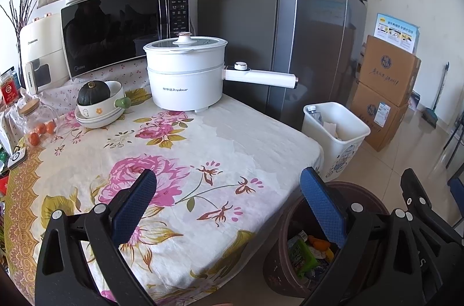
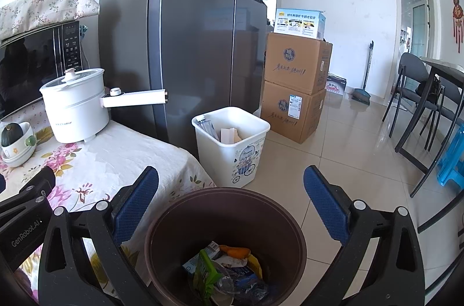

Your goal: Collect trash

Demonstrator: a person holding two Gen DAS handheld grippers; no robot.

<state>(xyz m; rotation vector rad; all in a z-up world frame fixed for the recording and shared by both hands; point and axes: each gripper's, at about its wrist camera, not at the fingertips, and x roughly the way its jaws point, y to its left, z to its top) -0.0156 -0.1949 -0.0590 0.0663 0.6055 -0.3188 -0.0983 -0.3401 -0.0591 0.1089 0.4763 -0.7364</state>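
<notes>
Left gripper (image 1: 229, 196) stands wide apart and empty above the near corner of the floral tablecloth (image 1: 179, 149); its right finger overlaps the rim of the brown bin (image 1: 278, 262) on the floor beside the table. Right gripper (image 2: 231, 191) is likewise wide and empty, directly above the brown bin (image 2: 174, 222). Collected trash (image 2: 226, 271) lies at the bin's bottom: green wrapper, orange peel, blue and white packets. The left view shows only a slice of that trash (image 1: 307, 253) past the finger. A white bin (image 2: 232, 143) stands on the tiles against the refrigerator (image 2: 197, 45), holding paper and a clear bottle; both views confirm. The left view alone shows the table contents in full: white electric pot (image 1: 185, 74), microwave (image 1: 116, 30), bowl with a dark squash (image 1: 98, 100), jar with small orange fruit (image 1: 37, 120). The right view alone shows stacked cartons (image 2: 295, 85) in full, dark chairs (image 2: 417, 94) at a second table, a blue stool (image 2: 452, 158)
</notes>
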